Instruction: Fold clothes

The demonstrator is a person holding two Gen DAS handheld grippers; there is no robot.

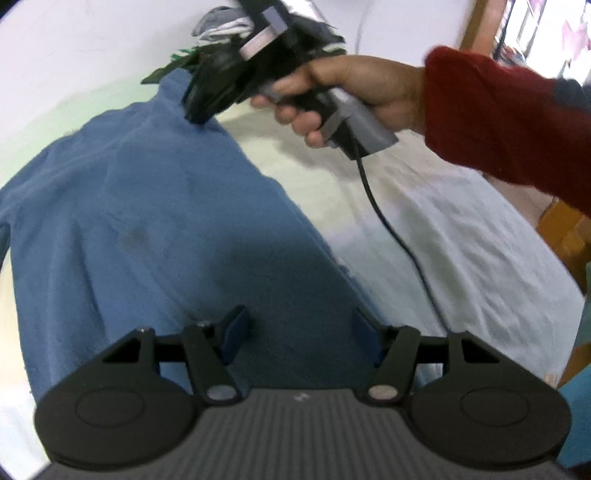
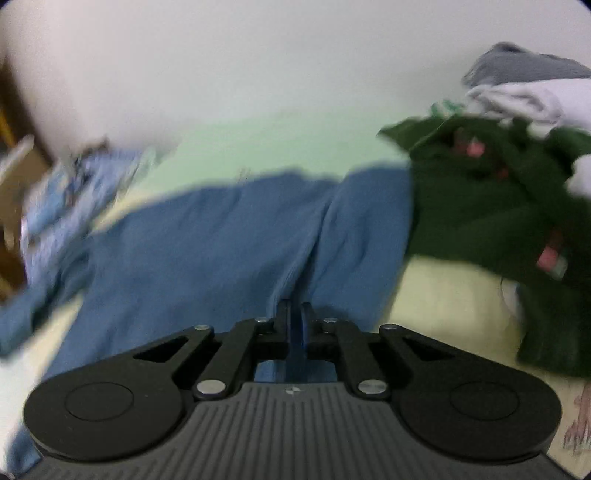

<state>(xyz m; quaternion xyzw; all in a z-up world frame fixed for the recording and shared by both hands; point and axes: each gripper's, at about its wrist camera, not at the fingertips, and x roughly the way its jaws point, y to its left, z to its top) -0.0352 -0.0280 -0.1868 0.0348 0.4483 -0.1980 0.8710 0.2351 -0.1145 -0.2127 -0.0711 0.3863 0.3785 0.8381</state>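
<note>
In the left wrist view, the blue garment (image 1: 155,221) fills the left and centre of the frame, spread flat on the pale bed sheet (image 1: 461,236) and running from the upper middle down to the lower edge. At the bottom centre the left gripper (image 1: 299,332) hovers low over the garment's near end with its jaws spread wide and nothing between them; whether its fingers touch the cloth cannot be told. Toward the upper middle, the right gripper (image 1: 199,107) comes down onto the garment's far edge, blurred, held by a hand (image 1: 332,92) in a red sleeve (image 1: 506,122) that enters from the upper right; a black cable (image 1: 391,229) trails down from its handle across the sheet. Behind it, at the top centre, lies a pile of clothes (image 1: 221,26). In the right wrist view, a light blue patterned cloth (image 2: 62,192) lies crumpled at the left edge. The blue garment (image 2: 221,236) stretches across the middle of the frame, and at the bottom centre the right gripper (image 2: 294,314) has its jaws drawn narrow, pinching a raised fold of that blue cloth. At the right, a dark green garment (image 2: 480,206) lies just beside the blue one, with grey and white clothes (image 2: 524,88) heaped above it in the upper right.
</note>
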